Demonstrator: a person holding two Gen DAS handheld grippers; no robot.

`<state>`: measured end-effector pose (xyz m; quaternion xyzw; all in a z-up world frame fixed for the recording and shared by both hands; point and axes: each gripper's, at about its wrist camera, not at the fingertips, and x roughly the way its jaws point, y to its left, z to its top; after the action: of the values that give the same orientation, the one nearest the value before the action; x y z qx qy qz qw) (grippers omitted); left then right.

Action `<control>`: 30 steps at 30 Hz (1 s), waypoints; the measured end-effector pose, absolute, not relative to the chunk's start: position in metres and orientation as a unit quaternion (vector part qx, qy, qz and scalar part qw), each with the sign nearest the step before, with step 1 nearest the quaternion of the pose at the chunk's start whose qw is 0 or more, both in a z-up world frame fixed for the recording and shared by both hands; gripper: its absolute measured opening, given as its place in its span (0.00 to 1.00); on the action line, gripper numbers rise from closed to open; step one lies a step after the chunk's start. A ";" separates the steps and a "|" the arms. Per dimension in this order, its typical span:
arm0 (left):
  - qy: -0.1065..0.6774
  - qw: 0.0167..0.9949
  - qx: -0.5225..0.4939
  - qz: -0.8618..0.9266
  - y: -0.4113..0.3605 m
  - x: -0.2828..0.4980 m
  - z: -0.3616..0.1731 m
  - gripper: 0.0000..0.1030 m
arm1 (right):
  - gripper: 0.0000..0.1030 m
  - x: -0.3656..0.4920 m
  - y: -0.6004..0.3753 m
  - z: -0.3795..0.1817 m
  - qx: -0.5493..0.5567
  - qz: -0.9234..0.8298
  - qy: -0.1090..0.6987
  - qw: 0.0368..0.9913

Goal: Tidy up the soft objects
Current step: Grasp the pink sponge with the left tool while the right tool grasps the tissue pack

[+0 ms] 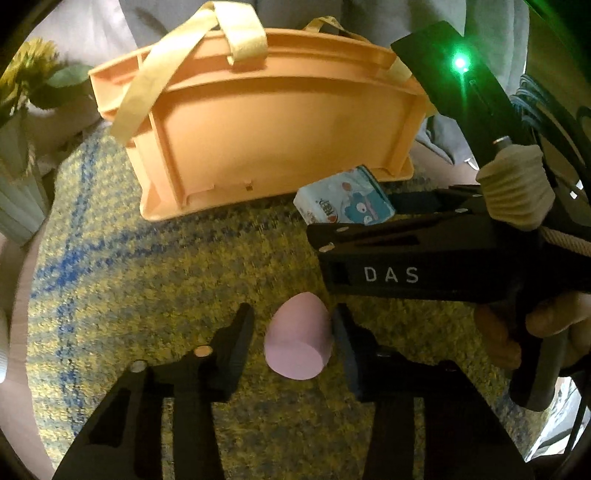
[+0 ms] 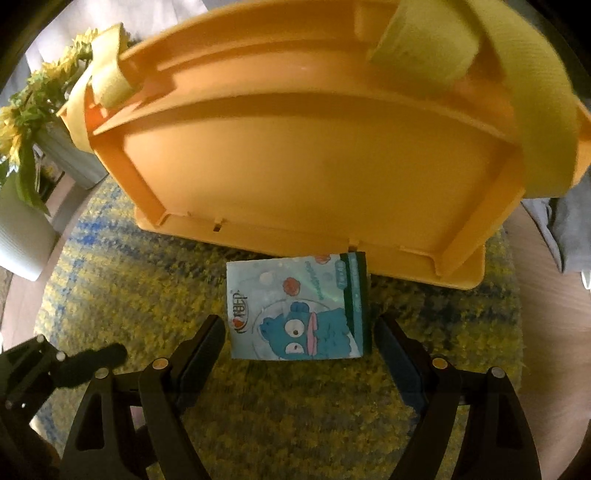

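A pink egg-shaped sponge (image 1: 297, 338) lies on the yellow-blue rug between the fingers of my left gripper (image 1: 293, 332). The jaws are open around it; the right finger is at its side. A light blue tissue pack with a cartoon (image 2: 299, 308) lies on the rug in front of the orange basket (image 2: 314, 155). My right gripper (image 2: 299, 339) is open with the pack between its fingertips. The pack (image 1: 345, 201) and the right gripper's body (image 1: 424, 266) also show in the left wrist view.
The orange basket (image 1: 273, 122) has yellow fabric handles (image 1: 242, 31) and stands at the rug's far side. Yellow flowers in a pale vase (image 2: 22, 221) stand at the left. Grey cloth (image 2: 565, 229) lies at the right. The rug (image 1: 147, 277) covers a round table.
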<state>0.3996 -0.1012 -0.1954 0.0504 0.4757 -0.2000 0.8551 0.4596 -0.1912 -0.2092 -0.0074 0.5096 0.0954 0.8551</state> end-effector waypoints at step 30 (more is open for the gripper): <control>0.390 0.905 0.059 -0.158 -0.079 0.377 -0.147 0.31 | 0.71 0.411 -0.215 -0.173 0.054 0.028 0.462 0.885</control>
<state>0.3771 -0.0791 -0.1470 0.0592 0.3904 -0.1578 0.9051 0.4109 -0.2153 -0.1732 0.0539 0.4621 0.0281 0.8847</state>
